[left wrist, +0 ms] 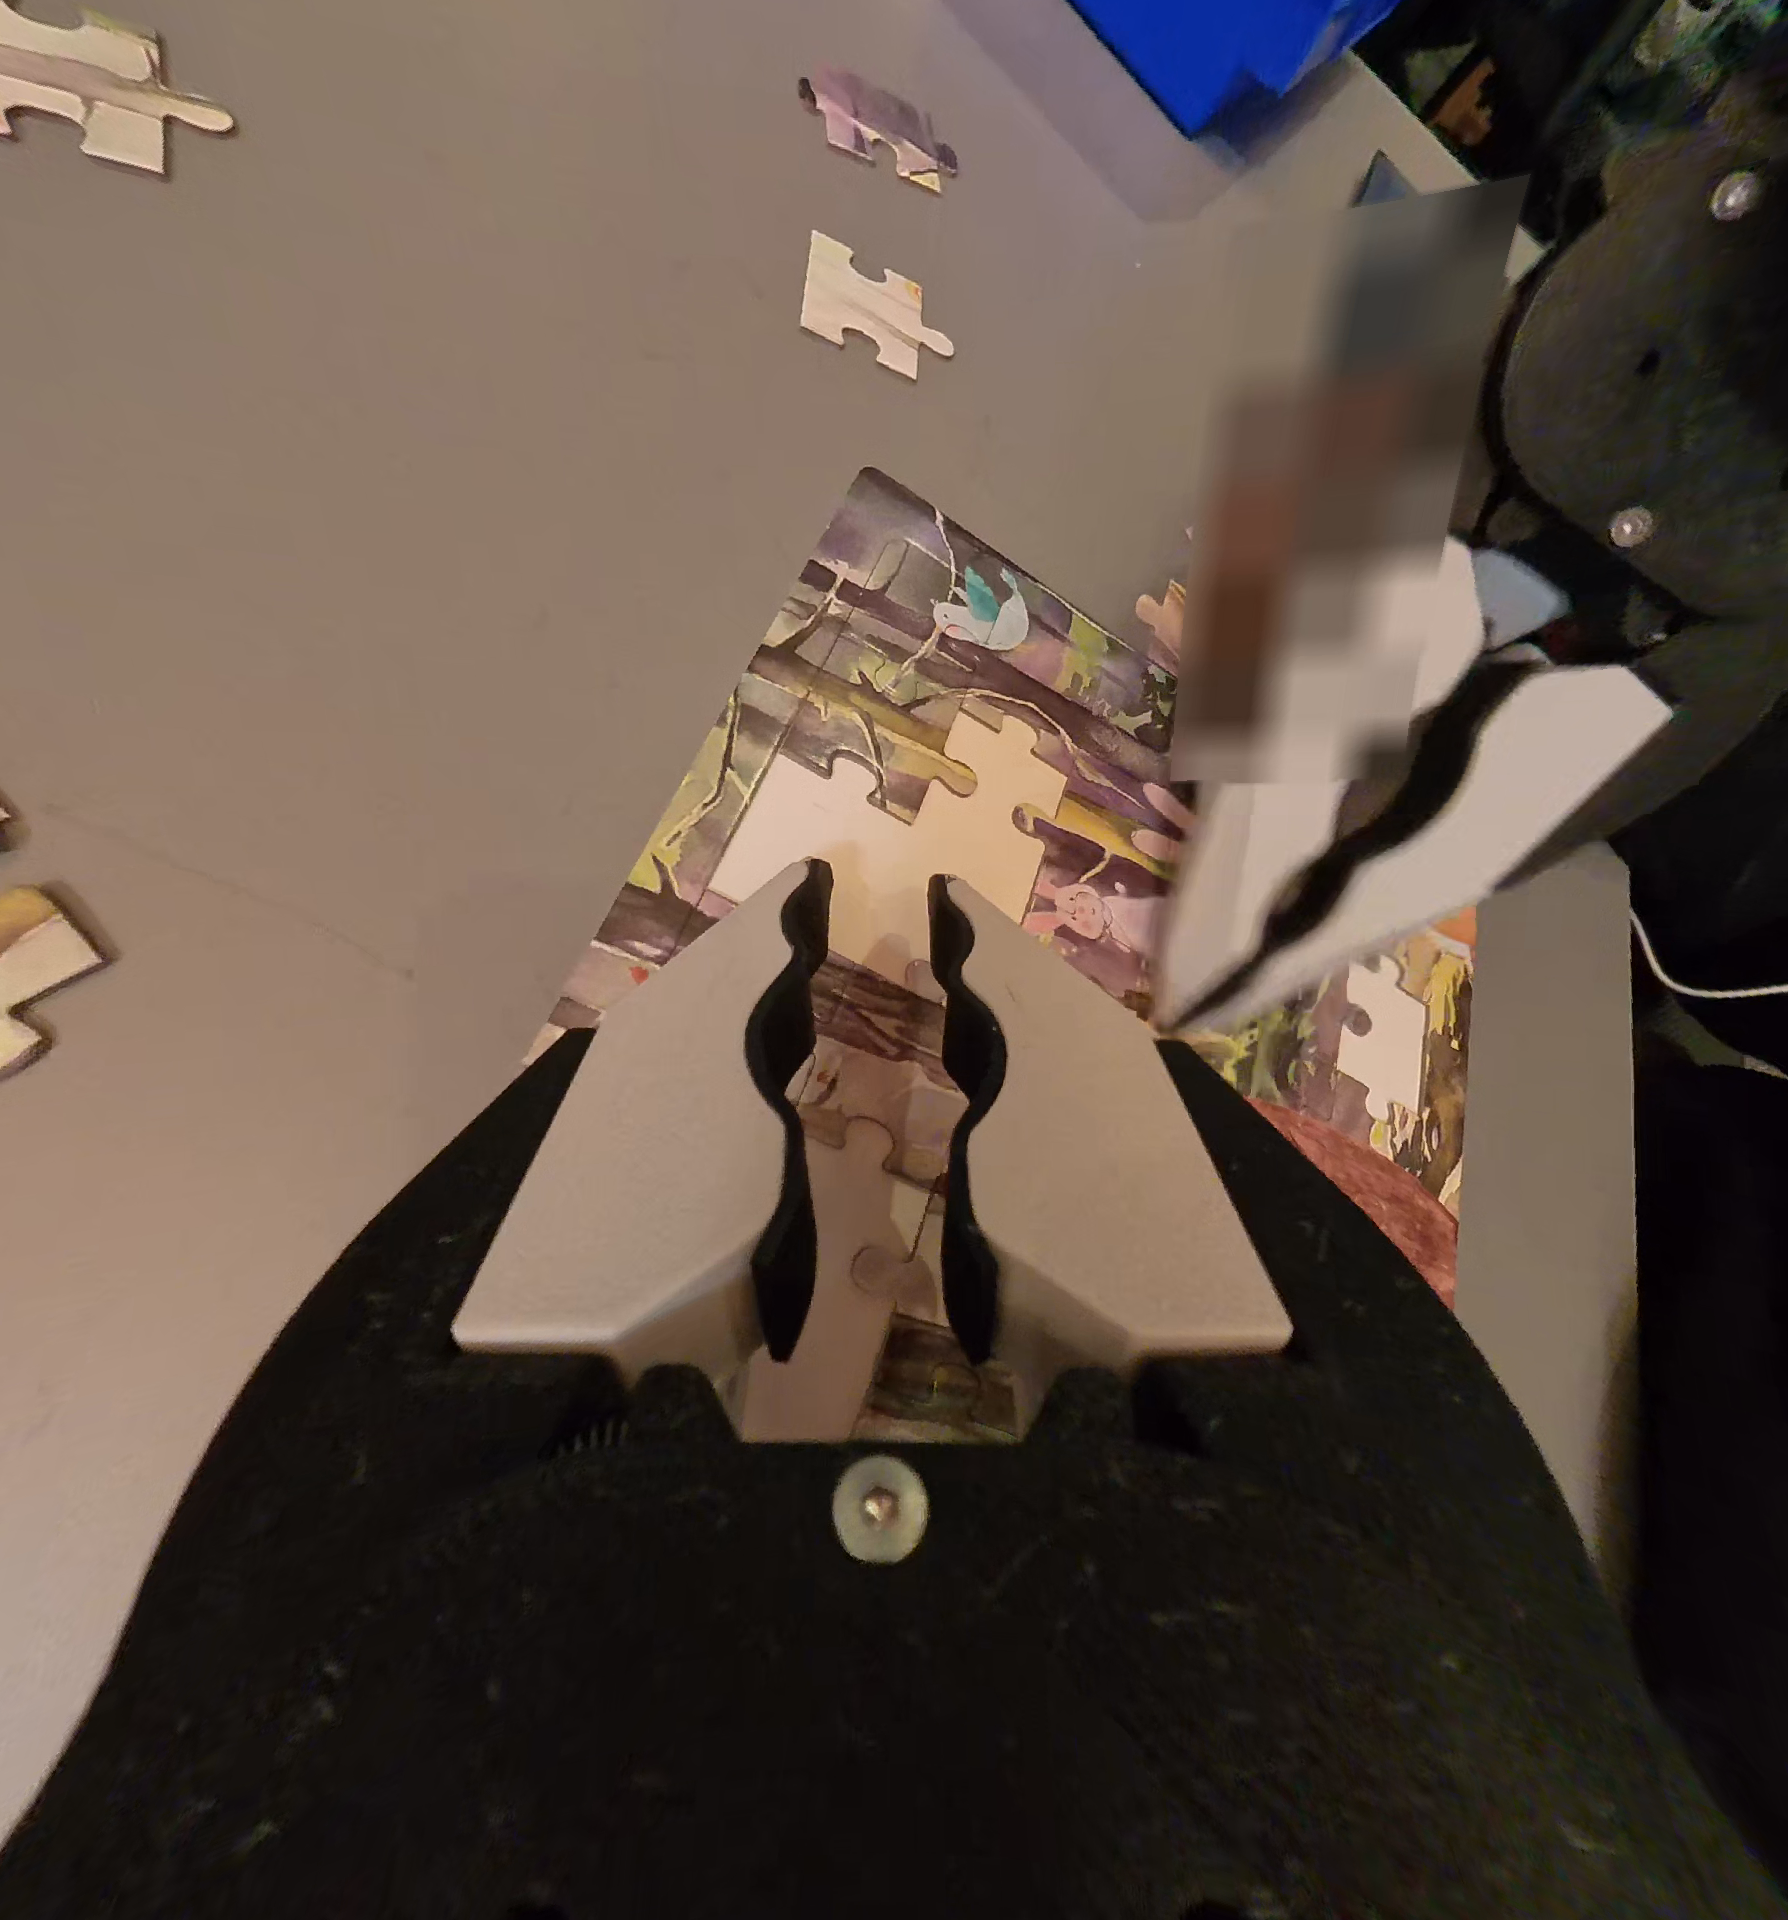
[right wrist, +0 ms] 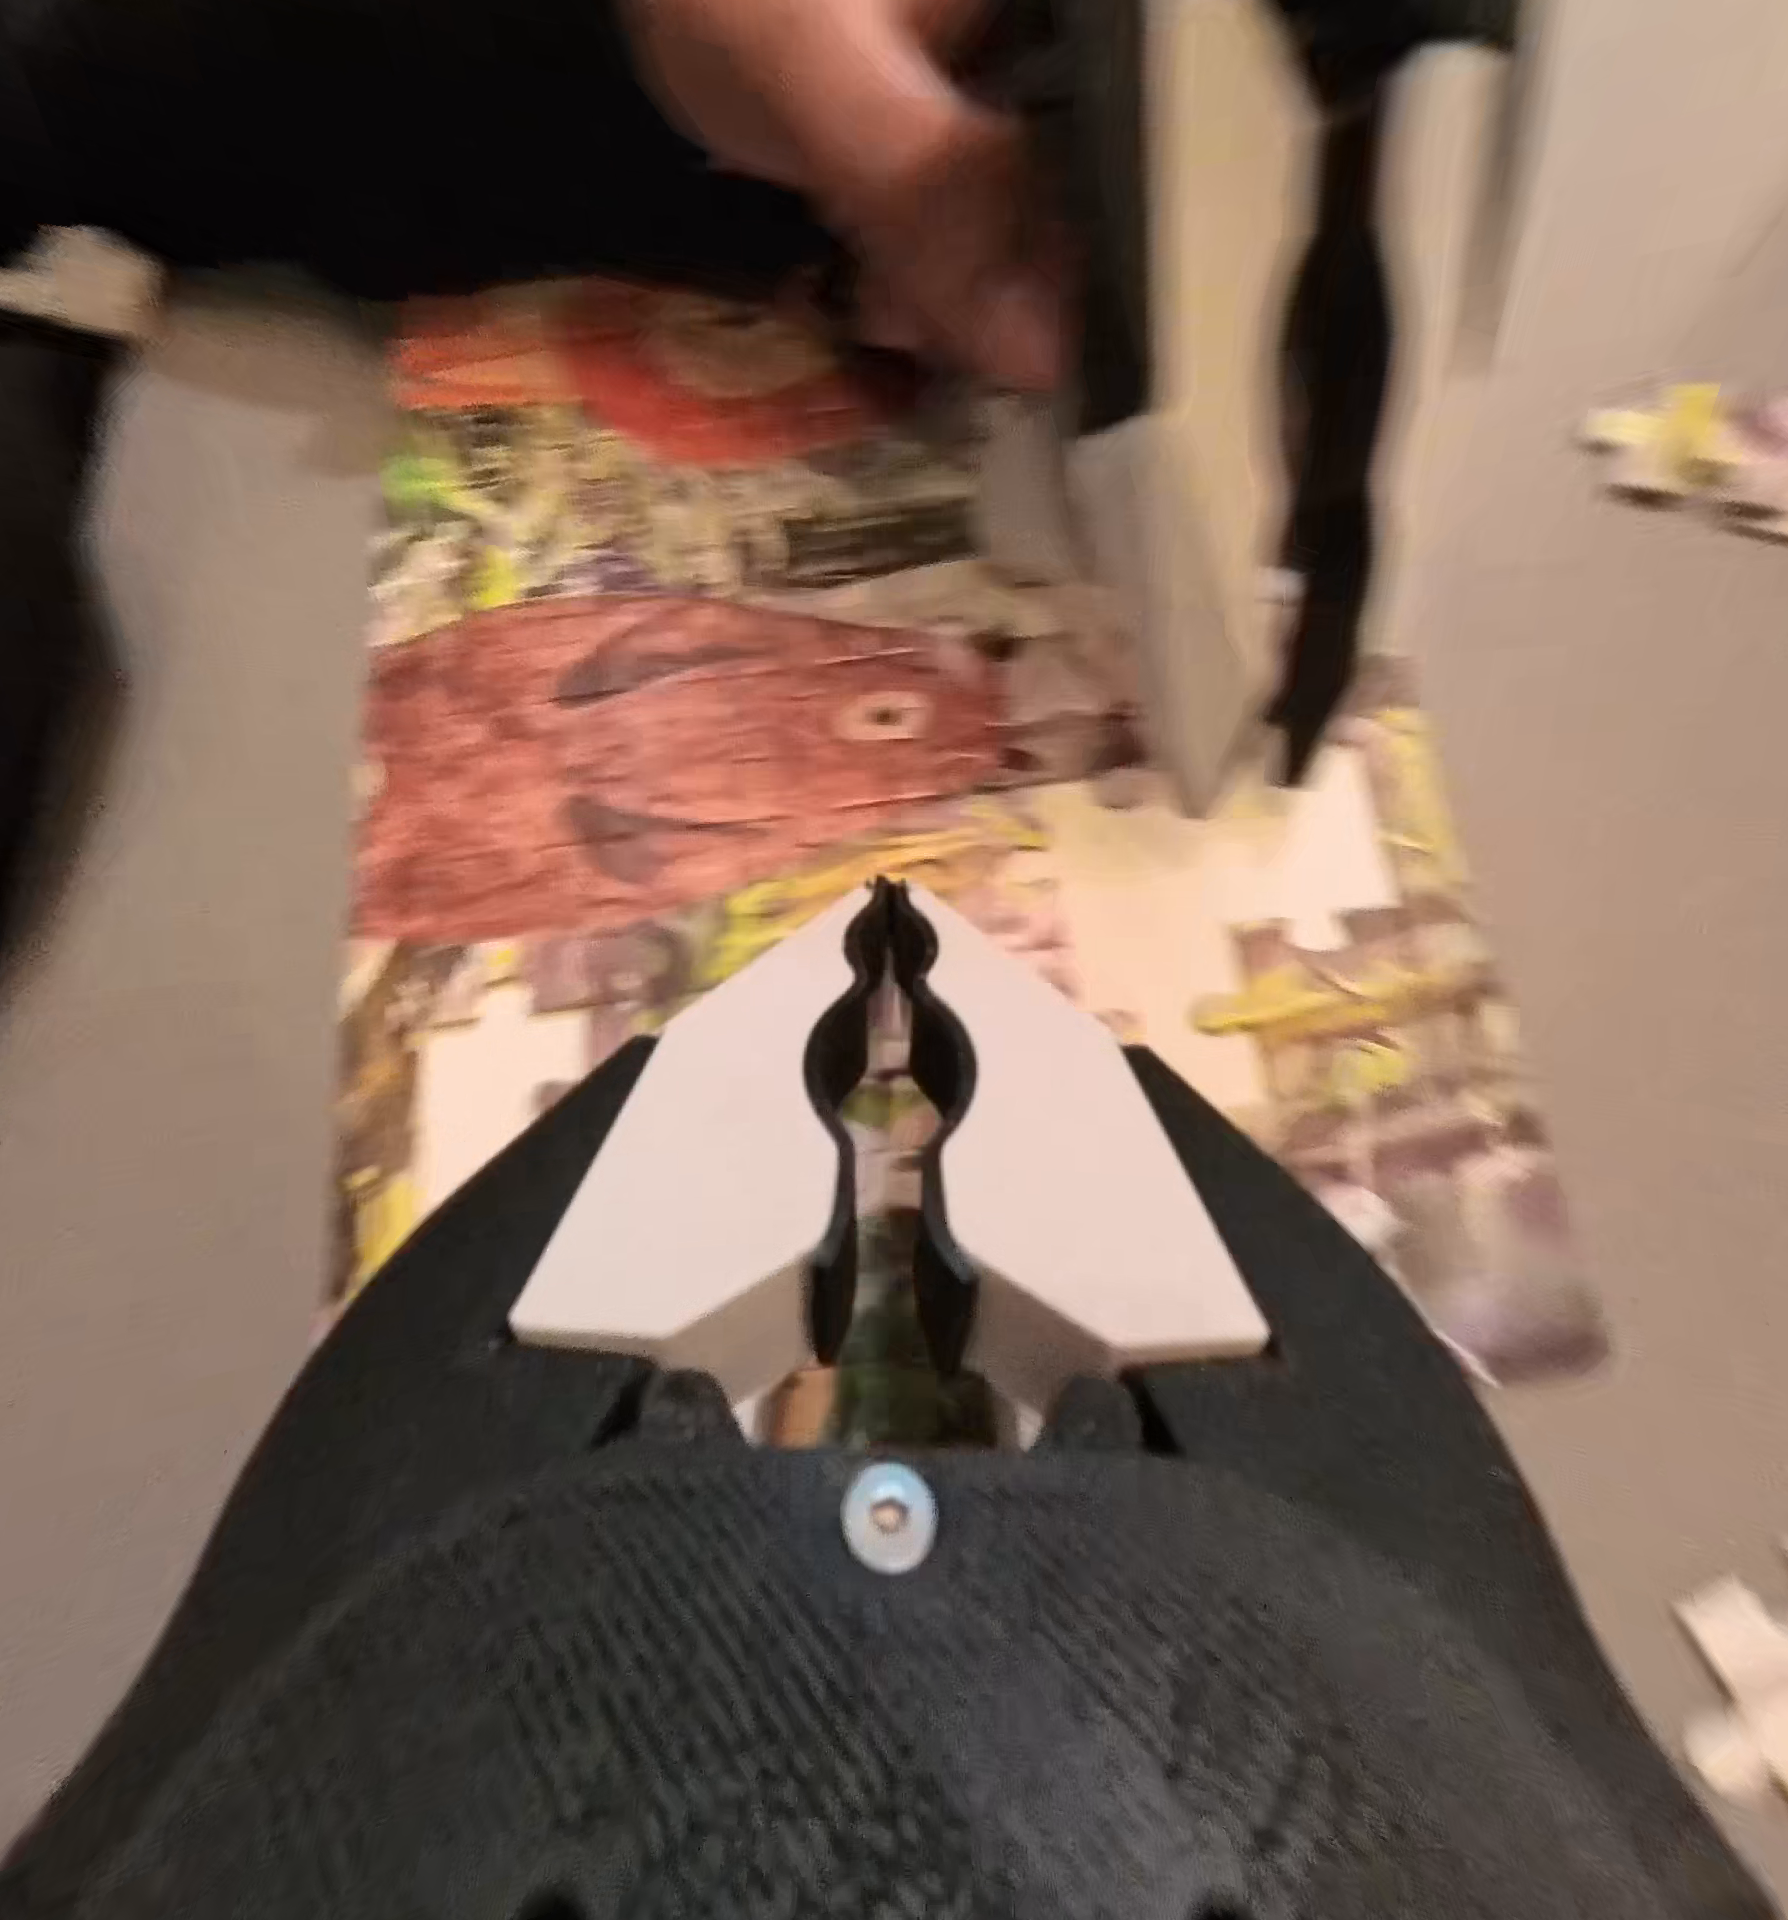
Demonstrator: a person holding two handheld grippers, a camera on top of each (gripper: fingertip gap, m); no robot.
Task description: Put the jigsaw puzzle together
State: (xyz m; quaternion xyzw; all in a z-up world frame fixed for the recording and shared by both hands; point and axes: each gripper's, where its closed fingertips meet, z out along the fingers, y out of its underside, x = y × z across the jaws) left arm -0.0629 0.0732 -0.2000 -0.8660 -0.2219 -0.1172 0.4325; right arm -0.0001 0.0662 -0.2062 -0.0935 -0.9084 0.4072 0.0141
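While the grey table (left wrist: 370, 582) carries the half-built jigsaw puzzle (left wrist: 900, 675) near its right edge, the left gripper (left wrist: 877, 883) hovers over a bare gap, fingers parted and empty. The right gripper (right wrist: 888, 894) (its view is blurred) is pinched closed, holding nothing visible. Loose pieces (left wrist: 869, 303) lie well apart.

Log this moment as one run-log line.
left gripper: open, empty, over puzzle board | right gripper: shut, empty, over board | loose pieces on table
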